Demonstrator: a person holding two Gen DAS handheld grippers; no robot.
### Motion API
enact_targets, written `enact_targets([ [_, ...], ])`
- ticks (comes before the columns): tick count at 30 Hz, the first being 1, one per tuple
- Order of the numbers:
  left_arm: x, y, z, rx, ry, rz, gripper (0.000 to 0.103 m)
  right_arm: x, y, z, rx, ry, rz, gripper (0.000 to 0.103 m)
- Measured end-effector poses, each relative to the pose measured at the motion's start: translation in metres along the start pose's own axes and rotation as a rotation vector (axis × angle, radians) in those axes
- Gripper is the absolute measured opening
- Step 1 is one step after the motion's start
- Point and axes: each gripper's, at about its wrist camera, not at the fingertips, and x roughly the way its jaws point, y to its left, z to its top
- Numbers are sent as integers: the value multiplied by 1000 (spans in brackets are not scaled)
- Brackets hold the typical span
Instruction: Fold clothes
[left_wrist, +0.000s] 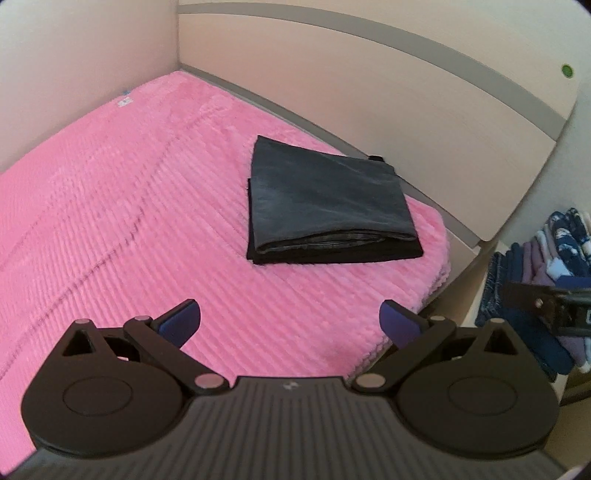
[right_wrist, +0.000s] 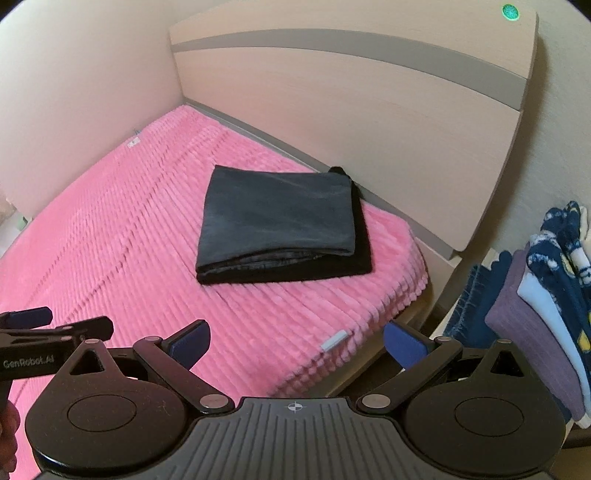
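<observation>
A dark grey garment (left_wrist: 325, 199) lies folded into a neat rectangle on the pink ribbed blanket (left_wrist: 129, 206), near the bed's far right corner. It also shows in the right wrist view (right_wrist: 284, 225). My left gripper (left_wrist: 290, 325) is open and empty, hovering above the blanket in front of the garment. My right gripper (right_wrist: 295, 347) is open and empty, held above the bed's near right edge. The left gripper also shows at the left edge of the right wrist view (right_wrist: 40, 325).
A beige headboard (right_wrist: 369, 110) with a grey stripe stands behind the garment. A stack of folded blue, purple and patterned clothes (right_wrist: 543, 295) sits on a low stand to the right of the bed. A wall (left_wrist: 74, 55) runs along the bed's left side.
</observation>
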Motion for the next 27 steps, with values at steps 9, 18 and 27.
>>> enact_targets([
  [9,0,-11,0,7,3,0,102,-1,-5,-1,-7,3,2,103],
  [18,1,-11,-2,8,6,10,102,0,-1,1,-19,10,7,102],
  [27,4,-12,-3,22,14,7,102,3,0,2,-17,15,-8,102],
])
